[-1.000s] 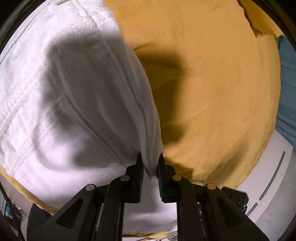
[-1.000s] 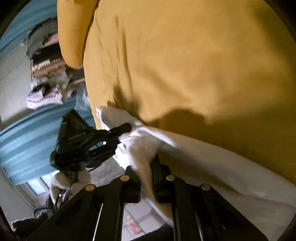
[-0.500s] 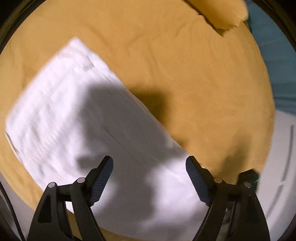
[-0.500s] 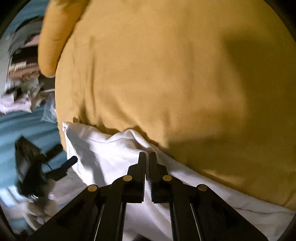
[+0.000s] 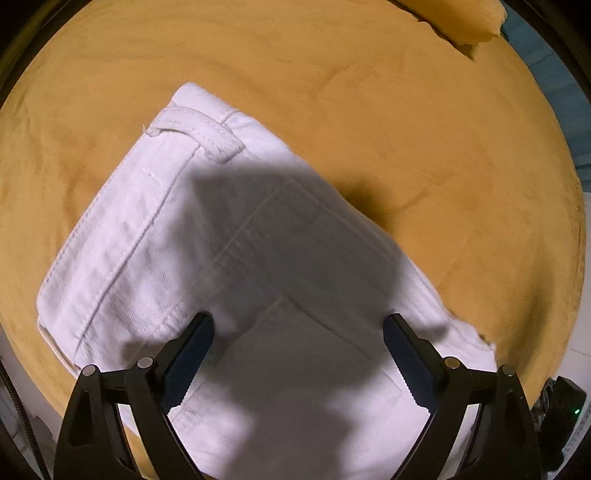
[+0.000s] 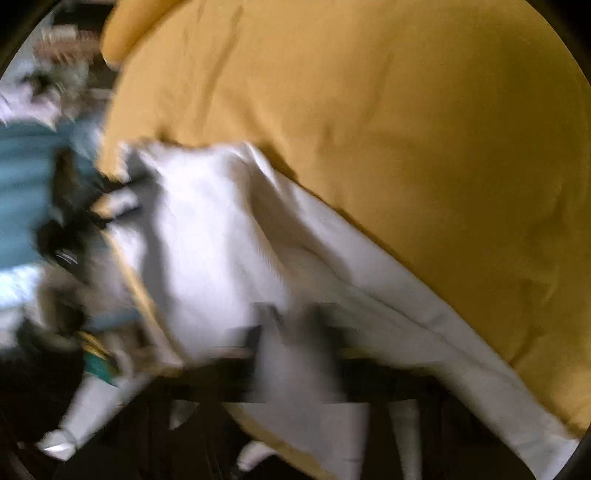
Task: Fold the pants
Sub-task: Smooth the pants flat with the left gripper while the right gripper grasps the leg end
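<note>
The white pants [image 5: 229,236] lie folded in a flat packet on the yellow bedspread [image 5: 369,110], with a belt loop at the far corner. My left gripper [image 5: 297,354] hangs straight over the near part of the packet. Its jaws are opening wide and nothing sits between the pads. The right wrist view is badly blurred. There the white pants [image 6: 207,236] run across the bedspread [image 6: 406,129], and a flap of the cloth drapes over my right gripper [image 6: 293,321], which looks shut on it.
A yellow pillow [image 5: 461,18] lies at the far right corner of the bed. The bed's edge runs along the right, with blue cloth and a white surface past it. Piled clothes [image 6: 48,85] and a dark blurred device [image 6: 70,218] show at the left.
My left gripper let go of the pants' edge, opened wide and drew back above the packet. My right gripper stayed shut on the cloth and rose, lifting a flap of it.
</note>
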`<state>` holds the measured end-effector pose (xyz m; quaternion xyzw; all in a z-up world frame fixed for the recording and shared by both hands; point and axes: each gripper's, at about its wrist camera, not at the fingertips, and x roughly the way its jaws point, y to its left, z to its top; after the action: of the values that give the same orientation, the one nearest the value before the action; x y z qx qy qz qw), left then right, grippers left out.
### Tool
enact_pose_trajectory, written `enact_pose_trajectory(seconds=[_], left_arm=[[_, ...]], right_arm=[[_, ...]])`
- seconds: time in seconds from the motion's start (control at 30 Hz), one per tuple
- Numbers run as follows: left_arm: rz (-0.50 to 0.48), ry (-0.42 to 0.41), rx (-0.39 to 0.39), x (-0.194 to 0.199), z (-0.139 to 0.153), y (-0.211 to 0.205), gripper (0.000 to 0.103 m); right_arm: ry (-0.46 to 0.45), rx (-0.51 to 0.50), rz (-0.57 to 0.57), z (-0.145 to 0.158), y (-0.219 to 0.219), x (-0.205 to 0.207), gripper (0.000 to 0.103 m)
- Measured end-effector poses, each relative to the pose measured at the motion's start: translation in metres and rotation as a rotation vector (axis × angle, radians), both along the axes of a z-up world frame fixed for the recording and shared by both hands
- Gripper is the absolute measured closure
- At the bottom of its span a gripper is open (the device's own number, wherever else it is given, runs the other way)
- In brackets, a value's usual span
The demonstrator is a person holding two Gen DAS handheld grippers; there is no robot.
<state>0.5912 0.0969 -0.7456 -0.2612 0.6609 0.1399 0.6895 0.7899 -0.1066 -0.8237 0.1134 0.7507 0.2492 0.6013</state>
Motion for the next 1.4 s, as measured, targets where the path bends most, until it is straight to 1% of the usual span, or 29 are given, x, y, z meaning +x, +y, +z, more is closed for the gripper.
enact_pose_trajectory(seconds=[0.1,0.17,0.23,0.27,0.3,0.33,0.37,0.4,0.43,0.47,0.5,0.53,0.57,0.63,0.7,0.77,0.8,0.83,0.9,0.97,1.0,1.07,1.1,1.13,1.17,1.2,1.3,1.37,1.4], left_arm=[[0.004,-0.003,-0.001,0.002,0.0,-0.001,0.009],[0.015,-0.003,-0.009,0.0,-0.002,0.0,0.009],[0.017,0.0,-0.005,0.0,0.001,0.005,0.009],[0.012,0.0,0.002,-0.001,0.004,0.004,0.009],[0.003,-0.006,0.013,-0.004,0.012,0.006,0.009],[-0.02,-0.025,0.032,-0.004,0.02,-0.001,0.009],[-0.052,-0.05,0.055,-0.004,0.028,-0.009,0.009],[-0.089,-0.078,0.086,-0.006,0.038,-0.018,0.009],[-0.14,-0.121,0.121,-0.011,0.051,-0.032,0.009],[-0.173,-0.146,0.135,-0.017,0.059,-0.043,0.009],[-0.197,-0.157,0.136,-0.022,0.063,-0.054,0.006],[-0.226,-0.159,0.119,-0.032,0.066,-0.068,0.002],[-0.236,-0.153,0.1,-0.039,0.065,-0.075,0.002],[-0.23,-0.121,0.039,-0.06,0.057,-0.093,0.002],[-0.223,-0.084,0.006,-0.077,0.045,-0.109,0.002],[-0.232,-0.054,-0.007,-0.094,0.032,-0.131,0.002],[-0.245,-0.037,-0.012,-0.1,0.023,-0.143,0.002],[-0.258,-0.025,-0.017,-0.102,0.016,-0.155,0.002],[-0.281,-0.008,-0.006,-0.103,0.007,-0.175,0.002],[-0.307,-0.002,-0.001,-0.102,0.001,-0.192,0.002],[-0.324,-0.003,0.011,-0.1,0.0,-0.2,0.002],[-0.369,-0.013,0.033,-0.094,-0.004,-0.219,0.002],[-0.392,-0.014,0.044,-0.092,-0.005,-0.225,0.002],[-0.412,-0.014,0.064,-0.09,-0.006,-0.233,0.002],[-0.427,-0.013,0.074,-0.087,-0.008,-0.239,0.002],[-0.437,-0.006,0.081,-0.084,-0.01,-0.244,0.002],[-0.43,0.002,0.088,-0.072,-0.012,-0.257,0.002],[-0.423,0.015,0.09,-0.067,-0.018,-0.256,0.002],[-0.417,0.022,0.092,-0.067,-0.021,-0.256,0.002]], right_arm=[[-0.068,-0.046,-0.104,0.007,-0.012,0.006,0.099],[-0.033,-0.043,-0.183,-0.003,-0.024,0.006,0.099],[-0.031,-0.057,-0.19,-0.011,-0.023,0.004,0.098],[-0.017,-0.05,-0.191,-0.012,-0.025,0.003,0.097],[-0.012,-0.034,-0.207,-0.012,-0.023,0.001,0.093],[-0.009,0.008,-0.246,-0.006,-0.032,0.001,0.093],[-0.018,0.071,-0.306,0.006,-0.047,-0.003,0.089],[-0.052,0.095,-0.36,0.018,-0.064,-0.007,0.076],[-0.107,0.089,-0.421,0.034,-0.082,-0.015,0.064],[-0.156,0.066,-0.475,0.048,-0.101,-0.025,0.034],[-0.202,0.025,-0.547,0.063,-0.125,-0.041,0.022],[-0.221,-0.014,-0.613,0.074,-0.145,-0.059,0.022],[-0.215,-0.052,-0.686,0.081,-0.167,-0.083,0.022],[-0.166,-0.147,-0.839,0.087,-0.21,-0.132,0.022],[-0.109,-0.248,-1.025,0.088,-0.256,-0.19,0.022],[-0.067,-0.306,-1.224,0.079,-0.296,-0.254,0.022],[-0.035,-0.325,-1.294,0.072,-0.31,-0.276,0.022],[0.004,-0.326,-1.394,0.061,-0.327,-0.303,0.022],[0.031,-0.277,-1.545,0.041,-0.35,-0.341,0.027],[0.004,-0.233,-1.638,0.031,-0.366,-0.357,0.035],[-0.022,-0.223,-1.678,0.028,-0.373,-0.362,0.035],[-0.042,-0.24,-1.716,0.022,-0.381,-0.364,0.035],[-0.043,-0.238,-1.718,0.014,-0.385,-0.361,0.041],[-0.029,-0.244,-1.71,0.009,-0.389,-0.358,0.052],[-0.015,-0.249,-1.701,0.003,-0.383,-0.355,0.088],[-0.014,-0.269,-1.675,0.001,-0.38,-0.349,0.095],[-0.073,-0.356,-1.586,0.022,-0.371,-0.336,0.097],[-0.115,-0.377,-1.571,0.043,-0.369,-0.335,0.097],[-0.115,-0.386,-1.569,0.046,-0.366,-0.336,0.097]])
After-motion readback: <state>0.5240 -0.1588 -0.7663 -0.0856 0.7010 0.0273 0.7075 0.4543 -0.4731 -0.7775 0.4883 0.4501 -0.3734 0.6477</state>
